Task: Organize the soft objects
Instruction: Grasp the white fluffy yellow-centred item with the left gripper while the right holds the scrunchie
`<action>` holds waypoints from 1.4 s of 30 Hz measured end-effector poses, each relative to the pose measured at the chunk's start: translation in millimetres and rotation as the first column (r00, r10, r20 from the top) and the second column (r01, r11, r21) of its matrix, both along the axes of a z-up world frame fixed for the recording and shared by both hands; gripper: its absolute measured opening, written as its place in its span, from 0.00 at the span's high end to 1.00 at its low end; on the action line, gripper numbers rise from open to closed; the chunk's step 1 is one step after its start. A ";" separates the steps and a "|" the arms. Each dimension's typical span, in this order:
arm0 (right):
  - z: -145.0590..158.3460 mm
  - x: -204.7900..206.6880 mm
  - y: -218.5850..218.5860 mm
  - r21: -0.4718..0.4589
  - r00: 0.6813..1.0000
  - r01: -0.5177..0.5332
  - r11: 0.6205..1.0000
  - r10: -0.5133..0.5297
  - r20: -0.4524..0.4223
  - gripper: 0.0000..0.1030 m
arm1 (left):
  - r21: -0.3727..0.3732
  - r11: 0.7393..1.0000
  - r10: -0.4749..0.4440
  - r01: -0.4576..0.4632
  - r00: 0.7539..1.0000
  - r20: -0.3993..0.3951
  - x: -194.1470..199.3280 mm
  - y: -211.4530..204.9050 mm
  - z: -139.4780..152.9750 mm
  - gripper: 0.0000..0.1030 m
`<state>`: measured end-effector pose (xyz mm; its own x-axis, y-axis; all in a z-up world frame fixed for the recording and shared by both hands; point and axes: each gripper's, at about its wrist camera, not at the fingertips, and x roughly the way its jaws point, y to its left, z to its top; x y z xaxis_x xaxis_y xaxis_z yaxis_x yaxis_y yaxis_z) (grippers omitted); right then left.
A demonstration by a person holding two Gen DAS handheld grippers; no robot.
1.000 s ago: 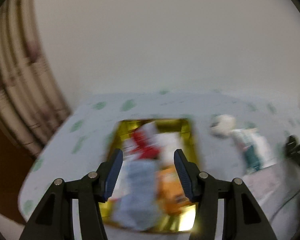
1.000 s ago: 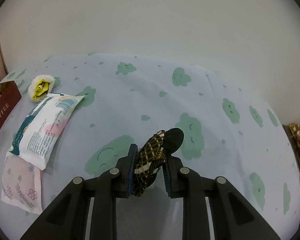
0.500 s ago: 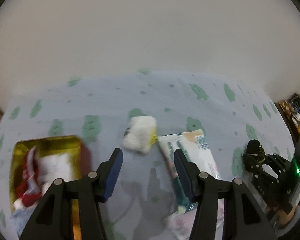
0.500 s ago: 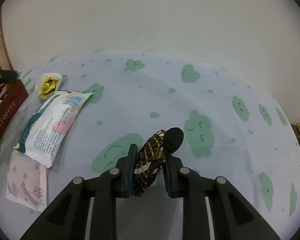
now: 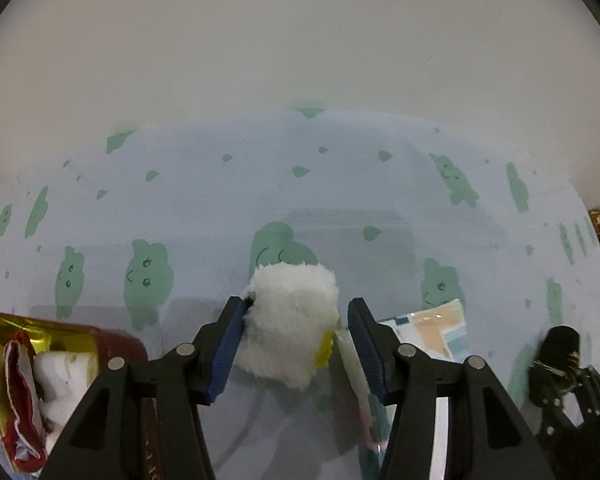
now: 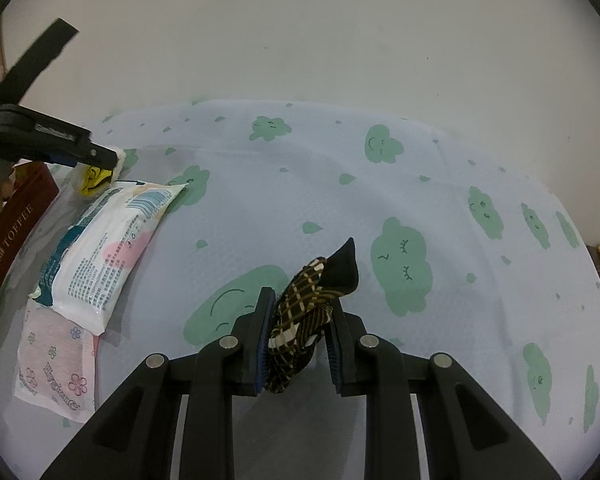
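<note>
A white fluffy roll (image 5: 292,326) with a yellow core lies on the pale blue cloth (image 5: 340,200) printed with green clouds, and the left gripper (image 5: 294,346) stands over it with its jaws apart, one blue pad close against the roll's left side and the other a little clear of its right side; the pads do not squeeze it. Just to the right of the roll, touching or nearly touching it, lies a white tissue pack (image 6: 108,248), and against that pack's near end sits a pink flowered pack (image 6: 54,368), partly tucked under it. To the left of the roll stands a dark red box (image 5: 118,344) with a gold lining, lettered TOFFEE on its side, holding white and red soft things; a strip of bare cloth separates it from the roll. The right gripper (image 6: 298,350) is well apart from all this, over the middle of the cloth, its jaws closed narrow on a dark plaid sock (image 6: 306,316) whose black toe sticks up beyond the pads. Ahead of the roll the cloth runs bare to its far edge at a plain light wall (image 6: 300,32), and to the right of the sock it runs bare to the rounded right edge.
</note>
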<state>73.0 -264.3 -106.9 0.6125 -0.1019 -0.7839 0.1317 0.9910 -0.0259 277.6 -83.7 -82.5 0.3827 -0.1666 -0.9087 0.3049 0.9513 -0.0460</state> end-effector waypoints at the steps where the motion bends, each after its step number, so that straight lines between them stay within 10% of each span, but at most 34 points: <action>1: -0.1 0.1 -0.3 0.003 1.000 0.000 1.000 0.000 -0.001 0.79 | 0.009 1.000 0.005 -0.005 1.000 -0.003 1.8 -1.2 -3.0 0.47; 7: -1.8 1.6 -1.8 0.015 1.000 -0.001 1.000 0.002 -0.011 0.79 | 0.019 0.998 0.052 -0.052 0.999 0.007 7.3 -0.1 -10.9 0.47; 10: -2.2 1.8 -1.7 0.014 1.000 -0.001 1.000 0.001 -0.010 0.79 | -0.031 0.996 0.083 -0.083 0.996 0.016 7.9 6.7 -5.9 0.66; 42: -2.3 1.7 -1.8 0.020 1.000 -0.003 1.000 0.004 -0.007 0.79 | -0.003 0.985 0.168 -0.170 0.969 0.182 -65.8 106.0 137.5 0.67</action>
<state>74.7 -266.1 -109.2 0.6076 -0.0843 -0.7898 0.1281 0.9917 -0.0073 211.9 22.3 54.9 0.5623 -0.0742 -0.8236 0.1418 0.9899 0.0076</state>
